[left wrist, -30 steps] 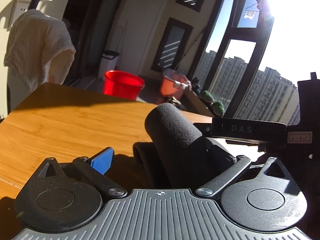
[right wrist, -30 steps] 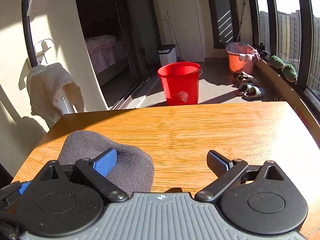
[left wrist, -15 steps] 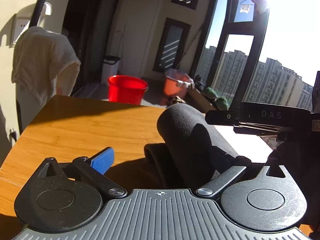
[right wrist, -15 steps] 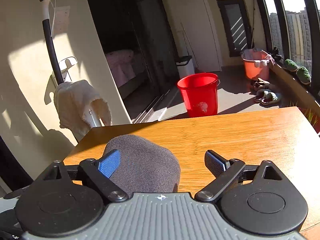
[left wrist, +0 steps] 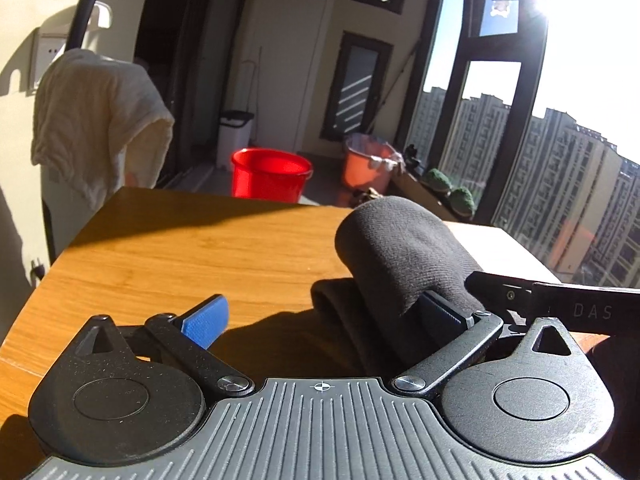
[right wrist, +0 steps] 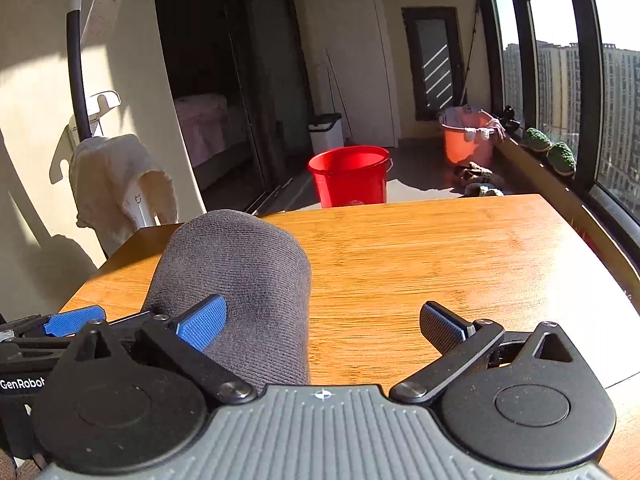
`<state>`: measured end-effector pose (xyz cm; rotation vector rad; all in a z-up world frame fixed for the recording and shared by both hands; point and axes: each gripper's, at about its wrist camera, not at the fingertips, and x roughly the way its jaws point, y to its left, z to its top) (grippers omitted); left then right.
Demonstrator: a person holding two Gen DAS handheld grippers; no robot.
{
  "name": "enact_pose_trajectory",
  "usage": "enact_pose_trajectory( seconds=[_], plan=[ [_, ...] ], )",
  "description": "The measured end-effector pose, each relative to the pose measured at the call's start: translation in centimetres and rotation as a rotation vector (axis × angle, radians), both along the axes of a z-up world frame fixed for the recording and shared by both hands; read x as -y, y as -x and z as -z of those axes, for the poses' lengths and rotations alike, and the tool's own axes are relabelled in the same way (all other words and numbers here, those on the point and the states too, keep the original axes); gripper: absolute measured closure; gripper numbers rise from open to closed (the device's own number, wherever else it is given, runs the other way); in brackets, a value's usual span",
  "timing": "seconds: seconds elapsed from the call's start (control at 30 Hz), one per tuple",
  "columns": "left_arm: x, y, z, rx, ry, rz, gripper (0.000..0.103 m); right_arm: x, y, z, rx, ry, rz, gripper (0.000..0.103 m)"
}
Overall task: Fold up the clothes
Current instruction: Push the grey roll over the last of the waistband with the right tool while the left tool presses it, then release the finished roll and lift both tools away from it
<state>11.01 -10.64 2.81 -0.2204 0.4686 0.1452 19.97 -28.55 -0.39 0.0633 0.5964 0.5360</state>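
Garment point(right wrist: 240, 276) grey, rolled | right tool point(left wrist: 576, 308) "DAS" | left tool point(right wrist: 60, 344) "GenRobot", perhaps cropped

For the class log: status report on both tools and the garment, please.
Left tool and right tool open. Grey knit garment draped across both, above the table. Nothing in the way.

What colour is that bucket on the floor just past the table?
Bright red. The bucket shows best in the right wrist view, standing beyond the table.
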Motion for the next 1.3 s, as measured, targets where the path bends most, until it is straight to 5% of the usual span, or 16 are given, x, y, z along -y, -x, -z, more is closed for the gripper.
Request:
enact_pose_trajectory(
  seconds=[0.13, 0.27, 0.53, 0.73, 1.3],
  plan=[
    [0.1, 0.6, -0.3, 0.021, 0.008, -0.026, 0.0, 0.9, -1.1, -1.0, -0.046, -0.034, -0.034, 0.0],
    [0.0, 3.4, -1.5, 0.019, 0.048, -0.07, 0.0, 4.7, 1.9, -1.7, -0.039, -0.087, -0.037, 0.0],
    [4.1, 7.4, -0.6, -0.174, 0.012, -0.129, 0.0, 7.0, 8.0, 1.0, -0.142, 0.102, 0.039, 0.0],
    [6.7, 7.9, 1.0, -0.276, -0.1, -0.21, 0.0, 5.5, 9.1, 1.7, -0.097, 0.239, 0.04, 0.0],
    [6.8, 7.8, 1.0, -0.272, -0.11, -0.216, 0.0, 5.9, 9.1, 1.8, -0.079, 0.247, 0.05, 0.0]
  ],
)
